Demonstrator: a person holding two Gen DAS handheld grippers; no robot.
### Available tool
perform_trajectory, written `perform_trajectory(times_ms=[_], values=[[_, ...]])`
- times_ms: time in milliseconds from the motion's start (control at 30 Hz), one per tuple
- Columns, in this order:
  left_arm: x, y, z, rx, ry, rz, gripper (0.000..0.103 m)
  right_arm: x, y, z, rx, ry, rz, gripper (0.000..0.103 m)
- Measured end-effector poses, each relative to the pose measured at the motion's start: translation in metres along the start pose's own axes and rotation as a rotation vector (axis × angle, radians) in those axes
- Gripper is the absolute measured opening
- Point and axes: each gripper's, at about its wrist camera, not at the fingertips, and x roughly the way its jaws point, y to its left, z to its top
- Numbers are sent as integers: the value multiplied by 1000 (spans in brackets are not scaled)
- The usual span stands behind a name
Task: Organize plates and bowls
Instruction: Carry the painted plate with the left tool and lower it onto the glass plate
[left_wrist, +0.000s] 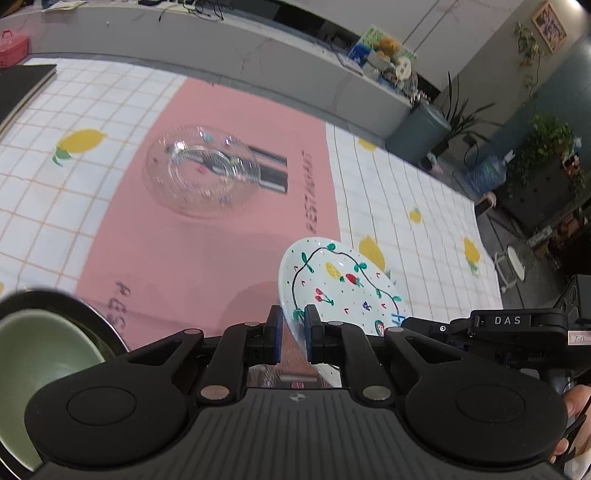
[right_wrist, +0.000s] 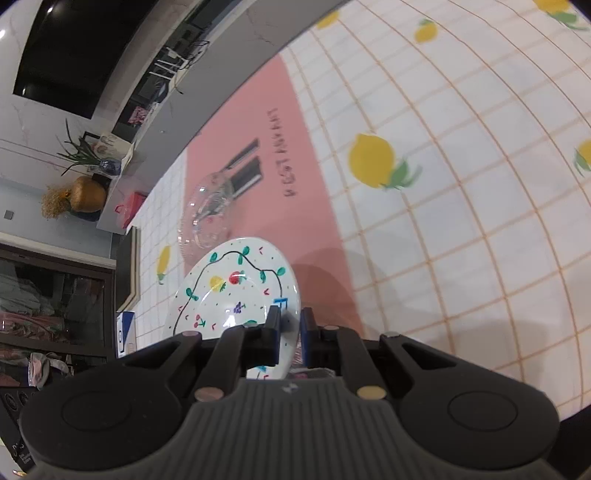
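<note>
painted plate (left_wrist: 340, 284): aloft, unplaced, rim pinched by left gripper (left_wrist: 293, 334) and right gripper (right_wrist: 288, 334); glass bowl (left_wrist: 201, 171) unsorted on far surface (left_wrist: 424, 192).

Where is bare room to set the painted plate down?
Free: pink mat between the glass bowl and painted plate; lemon-print cloth right of the mat. Crowded: near left corner, by the green bowl.

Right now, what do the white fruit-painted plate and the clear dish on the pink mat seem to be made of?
White fruit-painted plate: probably glazed ceramic; opaque and glossy, with a light glare near its centre. Clear dish: glass or clear plastic, cannot tell which; the pink mat shows through it, with bright glints.
</note>
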Motion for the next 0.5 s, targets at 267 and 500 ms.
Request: perform_trajectory(times_ms=[267,500], values=[[13,-4,-18,12,57,27,13,10,-26,-12,45,36,-17,9],[23,-3,-29,14,95,54,13,17,-37,-22,59,59,-40,9]])
